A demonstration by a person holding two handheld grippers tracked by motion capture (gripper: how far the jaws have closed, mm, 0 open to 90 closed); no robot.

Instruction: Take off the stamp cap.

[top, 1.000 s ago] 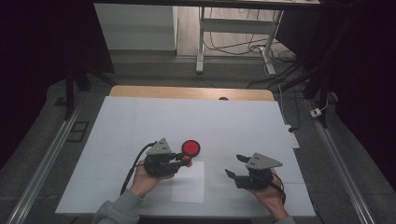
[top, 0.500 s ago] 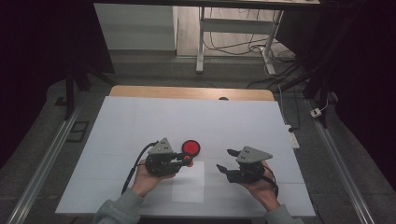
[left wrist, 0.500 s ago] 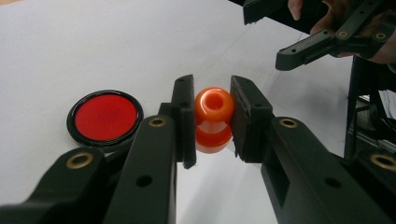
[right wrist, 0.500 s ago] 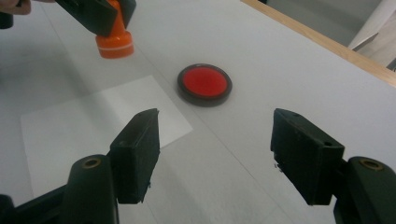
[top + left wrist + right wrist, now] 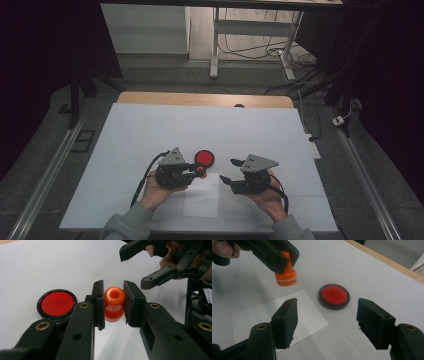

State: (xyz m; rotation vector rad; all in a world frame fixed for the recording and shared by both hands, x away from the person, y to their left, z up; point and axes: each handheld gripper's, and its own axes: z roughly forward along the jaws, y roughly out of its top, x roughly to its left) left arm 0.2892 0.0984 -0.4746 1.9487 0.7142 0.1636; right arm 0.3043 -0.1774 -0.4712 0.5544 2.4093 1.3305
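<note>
Gripping the orange stamp by its knob, I am keeping my left claw clamped on it, its round base hovering just above the white desk near a corner of the white paper sheet. Just beside it, on the far side from the paper, the round red ink pad in its black rim is lying flat on the desk. I am holding my right claw wide, with nothing between its jaws, which have just been closing slightly. It is hanging over the paper's edge, pointing toward the pad, close to my left claw but apart from it.
</note>
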